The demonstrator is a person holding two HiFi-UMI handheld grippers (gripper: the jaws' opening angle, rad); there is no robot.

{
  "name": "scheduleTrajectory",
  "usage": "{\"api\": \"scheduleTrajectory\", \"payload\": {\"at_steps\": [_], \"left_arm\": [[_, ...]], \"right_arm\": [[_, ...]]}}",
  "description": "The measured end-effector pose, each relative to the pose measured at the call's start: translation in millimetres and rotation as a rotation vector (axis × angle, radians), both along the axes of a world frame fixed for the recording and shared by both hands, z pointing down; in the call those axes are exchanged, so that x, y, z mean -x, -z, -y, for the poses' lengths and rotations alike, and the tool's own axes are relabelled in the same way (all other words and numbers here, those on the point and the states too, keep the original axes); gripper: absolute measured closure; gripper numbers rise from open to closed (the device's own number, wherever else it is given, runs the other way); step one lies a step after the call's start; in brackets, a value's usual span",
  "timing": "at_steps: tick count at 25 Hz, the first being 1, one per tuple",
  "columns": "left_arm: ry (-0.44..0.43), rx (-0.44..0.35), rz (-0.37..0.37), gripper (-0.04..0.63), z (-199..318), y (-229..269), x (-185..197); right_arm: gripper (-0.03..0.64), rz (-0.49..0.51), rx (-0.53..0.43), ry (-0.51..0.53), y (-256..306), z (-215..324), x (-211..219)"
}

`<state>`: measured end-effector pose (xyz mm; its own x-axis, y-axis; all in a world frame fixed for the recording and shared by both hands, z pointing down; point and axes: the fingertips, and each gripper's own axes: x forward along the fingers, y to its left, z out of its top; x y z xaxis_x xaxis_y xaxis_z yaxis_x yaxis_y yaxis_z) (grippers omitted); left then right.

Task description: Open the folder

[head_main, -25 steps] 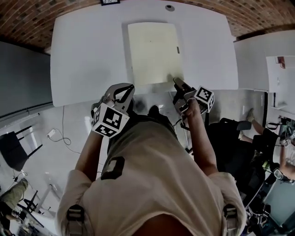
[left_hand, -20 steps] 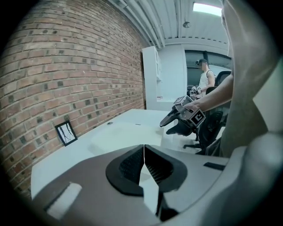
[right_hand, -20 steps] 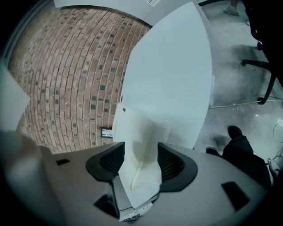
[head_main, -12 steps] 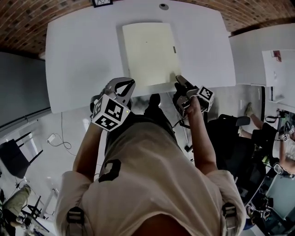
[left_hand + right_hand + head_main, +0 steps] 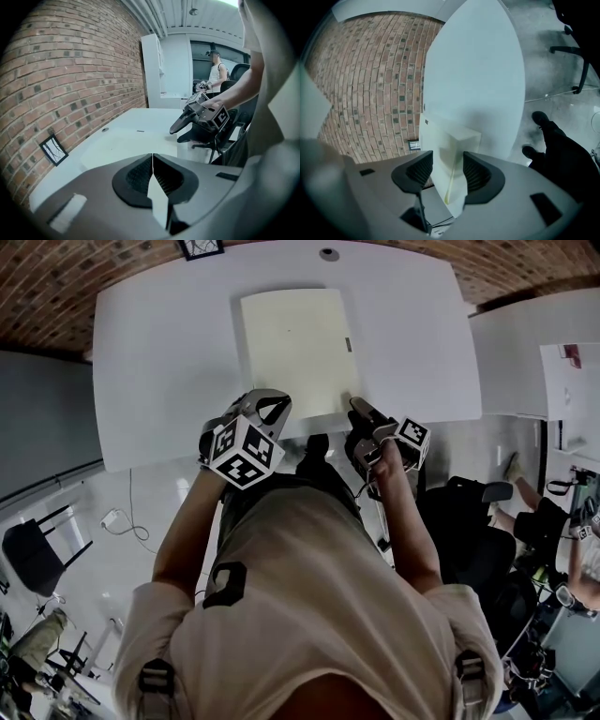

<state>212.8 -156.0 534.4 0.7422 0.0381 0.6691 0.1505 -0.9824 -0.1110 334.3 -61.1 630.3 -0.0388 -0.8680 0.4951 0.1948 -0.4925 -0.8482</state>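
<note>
Progress: the opening is not yet under way. The folder (image 5: 292, 352) is lying flat and closed in the upper middle of the head view, cover down, so the whole lift looks still to come.

Nearest, low in the head view: the person's shoulders and forearms are reaching up the frame.

Left hand-held gripper (image 5: 270, 405): its jaws are sitting fully together with nothing between them. Its own view is showing only a pale sliver of worktop past the tips (image 5: 152, 157). It is hovering by the folder's near left corner. I cannot tell whether it is touching.

Right hand-held gripper (image 5: 354, 405): its jaws are standing well apart (image 5: 447, 161), straddling the folder's near right corner (image 5: 457, 145). The pads are not visibly pressing on it, so I am reading this as lining up for a grip, not a hold.

Farther up: the folder is resting on the white worktop (image 5: 159, 362), with a small dark tab (image 5: 348, 345) on its right edge.

Farthest: a brick wall (image 5: 61, 79) is running along the worktop's far side, with a small framed picture (image 5: 197, 247) against it
</note>
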Motion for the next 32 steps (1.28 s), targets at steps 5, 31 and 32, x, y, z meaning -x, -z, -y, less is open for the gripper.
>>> {"api": "scheduleTrajectory", "payload": {"at_steps": [5, 31, 32], "left_arm": [[0.008, 0.008, 0.038, 0.589, 0.7, -12.5, -2.9], [0.022, 0.064, 0.007, 0.589, 3.7, -11.7, 19.0], [0.019, 0.062, 0.007, 0.589, 3.1, -11.8, 18.1]], "right_arm": [[0.487, 0.025, 0.0, 0.023, -0.5, -4.8, -1.6], [0.492, -0.08, -0.267, -0.046, 33.3, 7.3, -25.5], [0.495, -0.088, -0.272, -0.038, 33.3, 7.6, -25.2]]}}
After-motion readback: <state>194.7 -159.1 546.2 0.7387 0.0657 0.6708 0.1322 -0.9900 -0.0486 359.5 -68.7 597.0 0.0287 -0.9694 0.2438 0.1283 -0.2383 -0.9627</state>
